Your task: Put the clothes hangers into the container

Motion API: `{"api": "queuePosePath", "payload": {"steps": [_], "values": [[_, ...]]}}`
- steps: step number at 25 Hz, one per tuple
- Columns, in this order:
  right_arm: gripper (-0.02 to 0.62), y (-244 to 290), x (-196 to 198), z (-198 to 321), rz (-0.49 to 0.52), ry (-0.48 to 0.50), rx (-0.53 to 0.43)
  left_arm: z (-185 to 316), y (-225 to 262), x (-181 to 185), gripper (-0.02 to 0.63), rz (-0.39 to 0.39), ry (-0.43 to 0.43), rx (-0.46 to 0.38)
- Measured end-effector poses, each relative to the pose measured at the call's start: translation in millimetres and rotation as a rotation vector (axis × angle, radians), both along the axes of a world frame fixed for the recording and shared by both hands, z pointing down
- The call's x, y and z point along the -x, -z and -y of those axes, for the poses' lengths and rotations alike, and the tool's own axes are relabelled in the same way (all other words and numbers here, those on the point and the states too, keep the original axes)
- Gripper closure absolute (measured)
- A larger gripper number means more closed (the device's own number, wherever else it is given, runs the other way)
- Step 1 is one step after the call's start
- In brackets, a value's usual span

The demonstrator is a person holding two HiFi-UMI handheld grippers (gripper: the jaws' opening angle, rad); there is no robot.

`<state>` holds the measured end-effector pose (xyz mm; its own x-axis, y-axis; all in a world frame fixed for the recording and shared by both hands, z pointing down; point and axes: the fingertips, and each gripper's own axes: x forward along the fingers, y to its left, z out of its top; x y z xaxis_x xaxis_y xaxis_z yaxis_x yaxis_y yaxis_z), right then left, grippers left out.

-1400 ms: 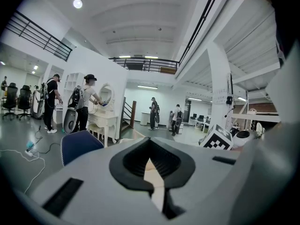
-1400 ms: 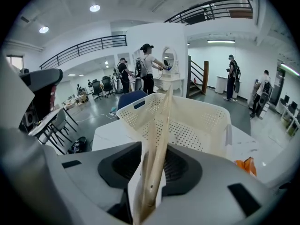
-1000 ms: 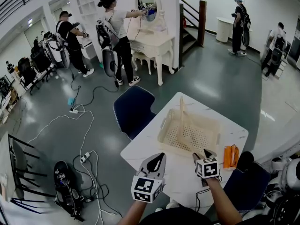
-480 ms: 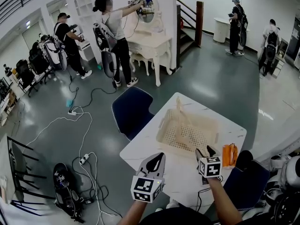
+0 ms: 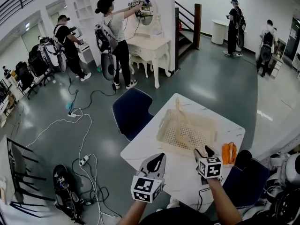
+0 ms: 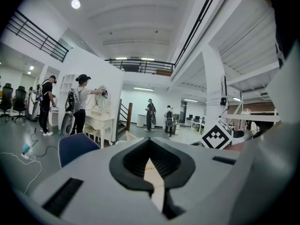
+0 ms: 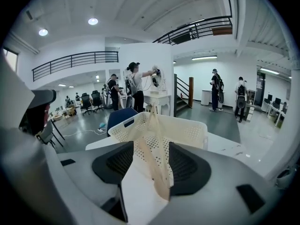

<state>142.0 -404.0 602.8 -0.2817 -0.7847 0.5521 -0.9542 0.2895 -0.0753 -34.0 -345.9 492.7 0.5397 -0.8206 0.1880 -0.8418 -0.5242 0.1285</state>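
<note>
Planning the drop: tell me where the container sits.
Head view: the container sits on the white table, just beyond the right claw, the blue chair to its left.

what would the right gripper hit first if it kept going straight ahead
Most likely the beige hanger propped in the basket: it shows right in the gap of the right gripper, whose jaws have just been opening; depth is unclear.

The container (image 5: 162,131) is matt cream plastic, perforated all over. The hanger (image 5: 179,115) looks like pale, smooth wood, and the white table (image 5: 149,150) carries a faint sheen.
</note>
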Motion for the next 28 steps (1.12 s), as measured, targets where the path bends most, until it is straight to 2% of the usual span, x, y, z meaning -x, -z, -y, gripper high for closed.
{"api": "queuePosePath", "payload": {"steps": [13, 28], "values": [[0.37, 20.7, 5.9, -30.7, 0.004, -0.008, -0.051, -33.1, 14.7, 2.8, 0.601, 0.005, -0.025, -0.034], [0.373, 47.9, 31.7, -76.4, 0.041, 0.023, -0.118, -79.0, 27.8, 16.7, 0.601, 0.005, -0.028, -0.067]]}}
